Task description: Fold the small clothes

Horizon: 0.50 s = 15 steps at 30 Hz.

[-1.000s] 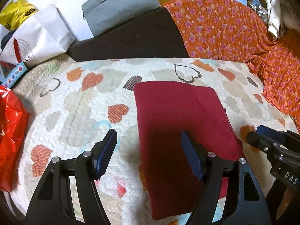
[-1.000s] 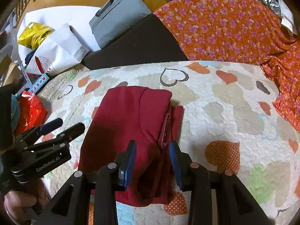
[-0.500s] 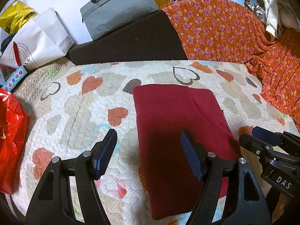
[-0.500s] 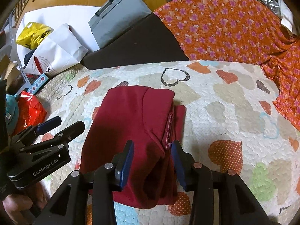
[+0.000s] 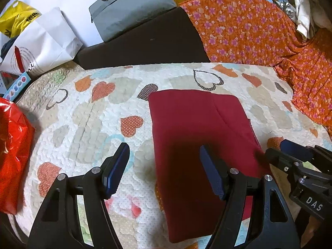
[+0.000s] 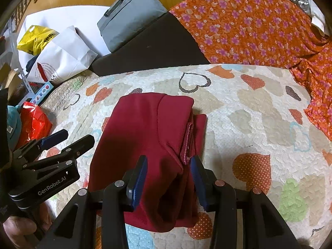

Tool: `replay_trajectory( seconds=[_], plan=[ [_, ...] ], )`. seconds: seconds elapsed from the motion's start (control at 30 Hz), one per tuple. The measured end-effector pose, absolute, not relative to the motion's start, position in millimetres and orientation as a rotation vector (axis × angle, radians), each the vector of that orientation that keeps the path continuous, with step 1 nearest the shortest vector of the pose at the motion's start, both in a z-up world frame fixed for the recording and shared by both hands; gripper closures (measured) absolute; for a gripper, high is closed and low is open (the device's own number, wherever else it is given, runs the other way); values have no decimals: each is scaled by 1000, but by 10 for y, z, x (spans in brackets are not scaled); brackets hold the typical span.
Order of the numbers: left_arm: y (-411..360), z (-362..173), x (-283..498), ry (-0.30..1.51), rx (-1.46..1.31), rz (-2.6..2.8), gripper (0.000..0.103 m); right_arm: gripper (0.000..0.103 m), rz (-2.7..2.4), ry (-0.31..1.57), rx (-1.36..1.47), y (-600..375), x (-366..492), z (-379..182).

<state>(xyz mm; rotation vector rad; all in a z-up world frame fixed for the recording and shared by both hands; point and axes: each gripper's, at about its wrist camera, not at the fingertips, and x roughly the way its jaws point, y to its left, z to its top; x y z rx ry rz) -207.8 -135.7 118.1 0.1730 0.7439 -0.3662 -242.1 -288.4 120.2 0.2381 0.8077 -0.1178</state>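
Far left on my feed there's a red bag (image 5: 12, 157) at the quilt's edge, with a white bag (image 5: 44, 45) and a yellow bag (image 5: 17, 20) piled behind it. Next over is my left gripper (image 5: 164, 170), fingers spread wide and holding nothing; its left pad (image 5: 116, 168) sits over bare quilt (image 5: 87, 124) and the right one over the cloth. The red cloth (image 5: 193, 137) lies folded into a neat rectangle in the middle of the quilt (heart pattern, kinda cute), with a fold line running down its right part. Behind it there's a dark cushion (image 5: 145, 43) with a grey case (image 5: 132, 6) leaning on top.

From the right wrist view, the right gripper (image 6: 168, 178) hovers over the near right edge of the cloth (image 6: 145, 137), fingers partly apart, straddling the bunched layers there. I can't tell if the pads actually touch the fabric. A pinkish stitched hem (image 6: 187, 143) shows just ahead of the right pad. Further right it's open quilt (image 6: 259, 124), then an orange flowery sheet (image 6: 249, 27) draped along the back and right side.
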Motion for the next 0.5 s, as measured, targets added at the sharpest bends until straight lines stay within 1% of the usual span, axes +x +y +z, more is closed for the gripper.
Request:
replay_trajectory(
  seconds=[0.5],
  plan=[
    [-1377, 1172, -2084, 753, 160, -377, 32, 61, -105, 823, 243, -2835, -2391, 1161]
  ],
)
